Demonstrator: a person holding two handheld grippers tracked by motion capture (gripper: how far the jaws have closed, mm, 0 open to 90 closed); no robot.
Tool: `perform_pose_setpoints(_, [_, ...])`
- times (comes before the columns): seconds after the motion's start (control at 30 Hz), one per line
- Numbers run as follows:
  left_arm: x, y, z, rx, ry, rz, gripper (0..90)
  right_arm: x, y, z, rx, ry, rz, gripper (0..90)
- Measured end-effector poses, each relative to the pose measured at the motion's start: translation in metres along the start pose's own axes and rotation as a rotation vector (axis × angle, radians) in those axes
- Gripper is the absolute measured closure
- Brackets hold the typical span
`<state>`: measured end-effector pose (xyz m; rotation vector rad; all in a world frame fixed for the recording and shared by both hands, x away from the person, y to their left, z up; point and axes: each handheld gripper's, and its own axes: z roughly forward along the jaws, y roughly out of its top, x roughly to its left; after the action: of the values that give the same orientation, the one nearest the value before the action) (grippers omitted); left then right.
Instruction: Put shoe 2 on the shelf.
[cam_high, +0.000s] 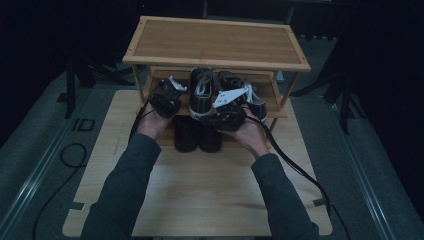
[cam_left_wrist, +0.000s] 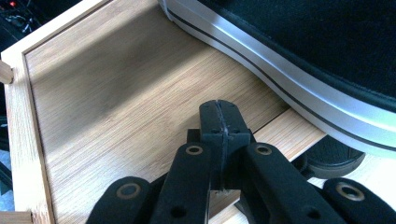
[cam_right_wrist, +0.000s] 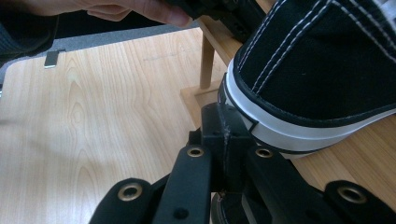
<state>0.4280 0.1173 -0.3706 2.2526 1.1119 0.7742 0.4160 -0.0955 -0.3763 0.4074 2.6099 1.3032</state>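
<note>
- The left gripper (cam_left_wrist: 219, 116) has its jaws pressed together with nothing in them. It sits over the middle shelf (cam_left_wrist: 116, 93), beside a black shoe (cam_left_wrist: 327, 46).
- The right gripper (cam_right_wrist: 224, 122) is clenched too, its tip touching the shoe's white heel edge (cam_right_wrist: 280, 130).
- More shoes (cam_high: 197, 132) stand below.

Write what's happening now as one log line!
left gripper: shut, empty, over shelf | right gripper: shut, against sneaker sole
</note>
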Motion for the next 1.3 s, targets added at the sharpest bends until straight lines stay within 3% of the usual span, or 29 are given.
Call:
perform_pose_setpoints(0.27, [0.0, 0.0, 0.0, -0.002, -0.003, -0.002, 90.0, -0.001, 0.001, 0.003, 0.004, -0.01, 0.004, 90.0])
perform_pose_setpoints(0.4, [0.0, 0.0, 0.0, -0.006, -0.001, -0.003, 90.0, -0.004, 0.002, 0.005, 0.007, -0.056, 0.014, 90.0])
perform_pose_setpoints(0.7, [0.0, -0.001, 0.0, -0.01, -0.012, -0.018, 90.0, -0.004, 0.001, 0.006, 0.02, -0.069, 0.026, 90.0])
perform_pose_setpoints(0.87, [0.001, -0.001, 0.001, -0.025, -0.024, -0.027, 90.0, -0.006, 0.001, -0.003, 0.032, -0.054, 0.019, 90.0])
perform_pose_setpoints(1.13, [0.004, -0.002, 0.0, -0.01, -0.028, -0.012, 90.0, 0.005, -0.002, -0.013, 0.086, -0.01, -0.037, 90.0])
perform_pose_setpoints(1.3, [0.004, -0.001, 0.0, -0.013, -0.031, -0.018, 90.0, 0.004, -0.013, -0.022, 0.08, 0.006, -0.021, 90.0])
